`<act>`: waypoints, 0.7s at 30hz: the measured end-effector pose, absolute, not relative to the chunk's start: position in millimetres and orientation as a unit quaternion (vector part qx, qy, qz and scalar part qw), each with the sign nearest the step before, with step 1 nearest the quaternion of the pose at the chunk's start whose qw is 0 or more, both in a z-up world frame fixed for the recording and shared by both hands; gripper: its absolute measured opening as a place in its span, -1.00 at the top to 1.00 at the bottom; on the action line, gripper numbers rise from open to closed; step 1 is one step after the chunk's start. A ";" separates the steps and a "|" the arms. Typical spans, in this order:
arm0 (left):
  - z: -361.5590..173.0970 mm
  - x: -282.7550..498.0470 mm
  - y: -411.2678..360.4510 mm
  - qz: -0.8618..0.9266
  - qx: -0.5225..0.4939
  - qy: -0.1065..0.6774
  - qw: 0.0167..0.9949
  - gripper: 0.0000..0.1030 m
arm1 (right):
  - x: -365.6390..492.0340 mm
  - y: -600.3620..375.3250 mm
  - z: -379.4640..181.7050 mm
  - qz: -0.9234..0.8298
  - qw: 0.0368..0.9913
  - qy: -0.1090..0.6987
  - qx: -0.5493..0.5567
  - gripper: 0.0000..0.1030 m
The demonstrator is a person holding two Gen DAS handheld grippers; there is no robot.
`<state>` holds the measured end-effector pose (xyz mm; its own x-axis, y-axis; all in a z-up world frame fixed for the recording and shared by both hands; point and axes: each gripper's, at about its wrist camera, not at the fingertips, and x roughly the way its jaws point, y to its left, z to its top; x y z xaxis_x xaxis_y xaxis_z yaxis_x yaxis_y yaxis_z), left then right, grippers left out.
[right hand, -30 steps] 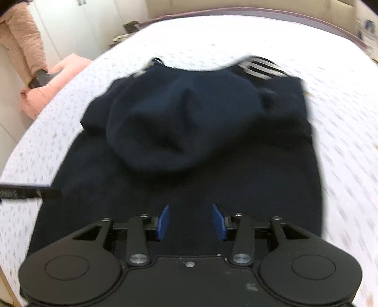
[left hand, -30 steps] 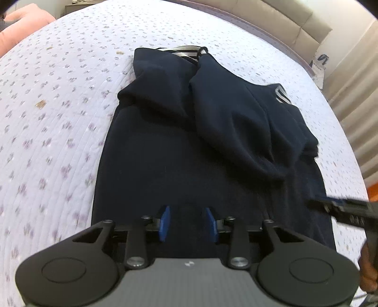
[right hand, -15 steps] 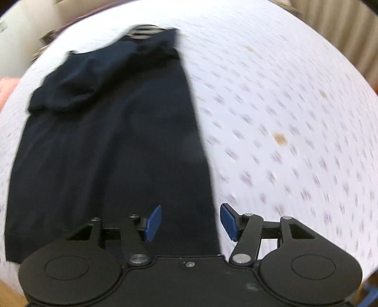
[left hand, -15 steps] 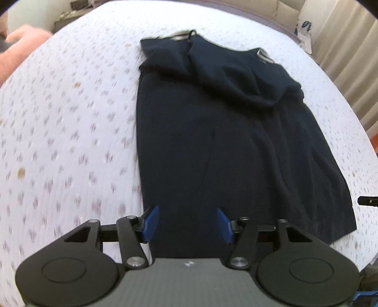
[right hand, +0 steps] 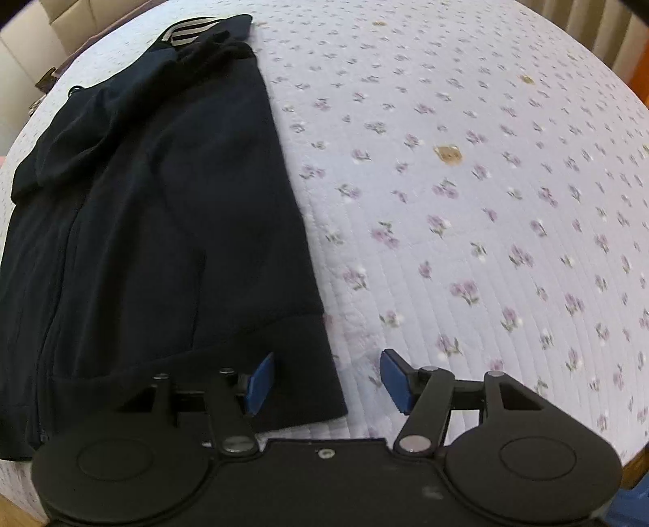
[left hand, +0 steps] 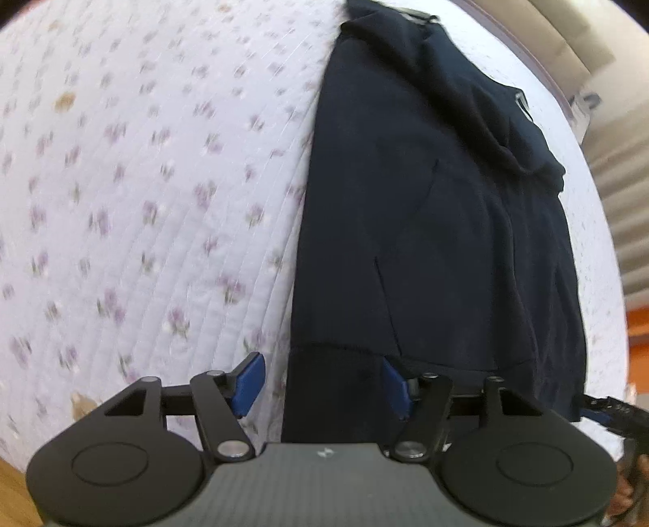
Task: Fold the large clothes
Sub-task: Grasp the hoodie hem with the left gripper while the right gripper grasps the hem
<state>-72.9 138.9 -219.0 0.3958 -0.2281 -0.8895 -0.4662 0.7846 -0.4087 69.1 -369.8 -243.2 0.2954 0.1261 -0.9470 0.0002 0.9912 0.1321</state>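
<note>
The left gripper (left hand: 322, 385) had just been opening, and its blue-padded fingers (left hand: 248, 379) stood wide apart, pressing on nothing. Between them lay the near left hem corner of the dark navy hooded garment (left hand: 438, 227): one pad was over the bedspread just beside the garment's left edge, the other over the ribbed hem band.

The right gripper (right hand: 326, 381) had likewise just been opening, its fingers (right hand: 395, 379) spread wide and gripping nothing. It straddled the garment's (right hand: 162, 227) near right hem corner, one pad above the dark cloth, the other above the bedspread just beside the edge.

The garment lay flat and lengthwise on the quilted white bedspread with small purple flowers (right hand: 486, 202), its hood folded over its far end, where striped trim (right hand: 188, 28) showed.
</note>
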 end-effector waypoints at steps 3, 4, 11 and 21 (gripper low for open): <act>-229.5 -77.8 141.8 0.050 -0.359 0.538 0.761 -0.32 | 73.8 -369.0 -250.0 0.045 0.795 0.601 0.059 -0.41; -231.7 -78.3 141.3 0.045 -0.368 0.534 0.760 -0.32 | 73.0 -367.8 -250.9 0.050 0.793 0.603 0.062 -0.45; -234.8 -76.1 132.6 0.057 -0.338 0.537 0.771 0.17 | 66.2 -349.7 -249.7 0.073 0.793 0.603 0.048 0.27; -184.6 -44.9 133.1 0.048 -0.332 0.487 0.806 0.82 | 103.2 -349.2 -188.5 0.115 0.821 0.547 0.113 0.78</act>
